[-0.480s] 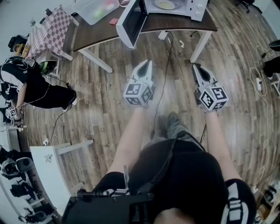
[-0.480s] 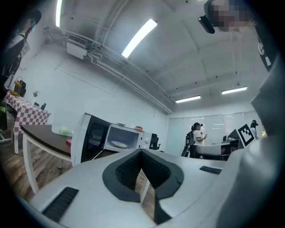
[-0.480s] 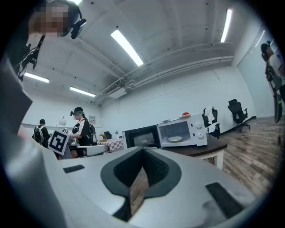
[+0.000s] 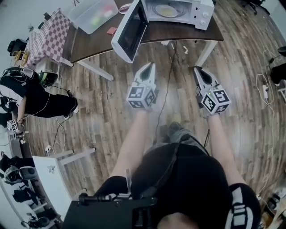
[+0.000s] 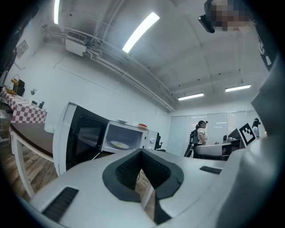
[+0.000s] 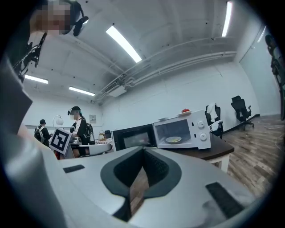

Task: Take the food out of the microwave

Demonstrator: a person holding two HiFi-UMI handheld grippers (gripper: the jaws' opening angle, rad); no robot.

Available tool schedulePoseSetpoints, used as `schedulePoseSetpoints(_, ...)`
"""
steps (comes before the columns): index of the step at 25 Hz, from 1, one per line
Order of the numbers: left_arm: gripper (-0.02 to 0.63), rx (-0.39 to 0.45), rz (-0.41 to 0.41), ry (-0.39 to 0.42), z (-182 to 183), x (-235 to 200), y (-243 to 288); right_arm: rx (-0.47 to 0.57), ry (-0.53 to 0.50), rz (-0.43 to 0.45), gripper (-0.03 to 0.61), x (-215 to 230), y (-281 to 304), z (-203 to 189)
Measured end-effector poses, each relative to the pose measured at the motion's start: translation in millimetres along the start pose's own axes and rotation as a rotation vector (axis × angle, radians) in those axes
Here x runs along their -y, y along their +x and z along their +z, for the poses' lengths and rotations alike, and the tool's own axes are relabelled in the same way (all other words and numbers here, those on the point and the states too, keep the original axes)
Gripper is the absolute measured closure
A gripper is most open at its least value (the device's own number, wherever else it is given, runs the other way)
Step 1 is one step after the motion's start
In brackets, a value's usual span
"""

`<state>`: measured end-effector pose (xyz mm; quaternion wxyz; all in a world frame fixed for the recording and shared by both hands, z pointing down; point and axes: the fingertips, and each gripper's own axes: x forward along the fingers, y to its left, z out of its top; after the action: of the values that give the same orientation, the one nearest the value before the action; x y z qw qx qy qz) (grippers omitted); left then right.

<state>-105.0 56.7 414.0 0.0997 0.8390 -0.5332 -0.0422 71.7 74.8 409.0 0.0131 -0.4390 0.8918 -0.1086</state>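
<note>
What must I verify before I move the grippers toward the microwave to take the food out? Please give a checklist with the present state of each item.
1. Microwave door swung open: ok.
2. Plate of food visible inside the microwave: ok.
3. Left gripper and right gripper empty: ok, both have their jaws together on nothing.
4. Jaws opened for a grip: not ok.
5. Grippers close to the table: not ok, both are held apart from it, over the floor.
6. Free walking path: not ok, a cable lies on the floor ahead.
</note>
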Motion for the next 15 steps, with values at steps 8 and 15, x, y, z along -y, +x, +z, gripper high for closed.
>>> schedulePoseSetpoints(8, 0.614, -0.006, 0.017, 0.003, 1.2, -9.9, 49.1, -0.005, 0.009, 0.027, 0.578, 36.4, 35.4, 6.0)
schedulePoseSetpoints(15, 0.614, 0.009, 0.04, 0.012, 0.7, -24.6, 84.4, -0.006, 0.009, 0.054, 0.577, 64.7, 67.6, 5.1)
